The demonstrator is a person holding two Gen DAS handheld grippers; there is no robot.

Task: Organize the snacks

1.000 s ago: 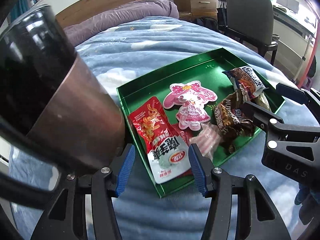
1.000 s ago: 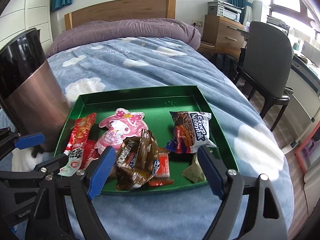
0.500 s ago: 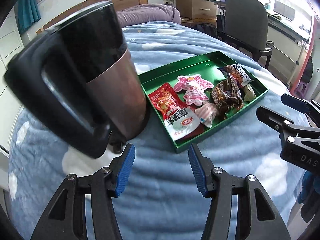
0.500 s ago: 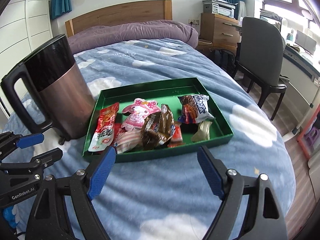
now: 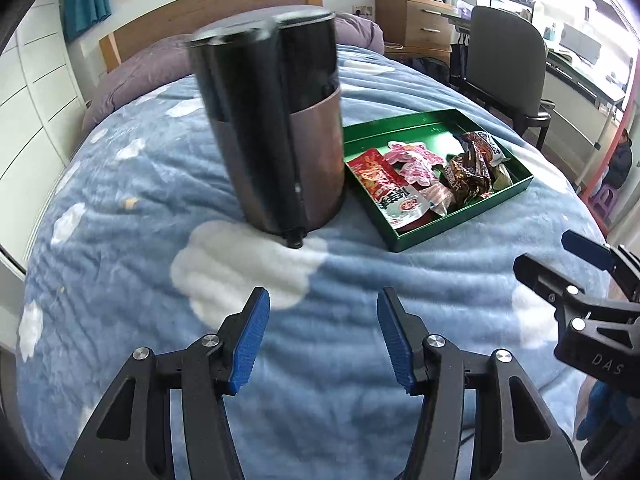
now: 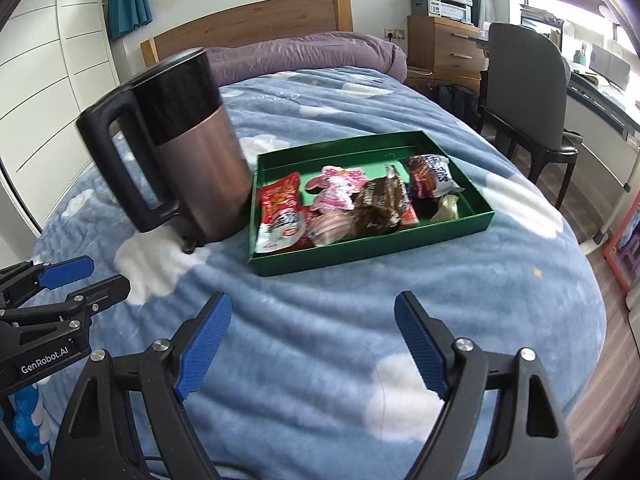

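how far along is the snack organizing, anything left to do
Looks nearly done: the snack packets, including the red packet and pink packet, all lie inside the green tray on the bed. Nothing is in hand: the left gripper and right gripper are both open and short of the tray. No loose snacks show on the blanket.

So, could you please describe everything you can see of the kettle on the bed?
The kettle is a tall cylinder, glossy black above and brushed copper-brown metal below, with a closed black lid and a black loop handle on its left in the right wrist view. It stands on the blue cloud blanket, leaning slightly, right beside the green tray; contact is unclear. Neither gripper touches it.
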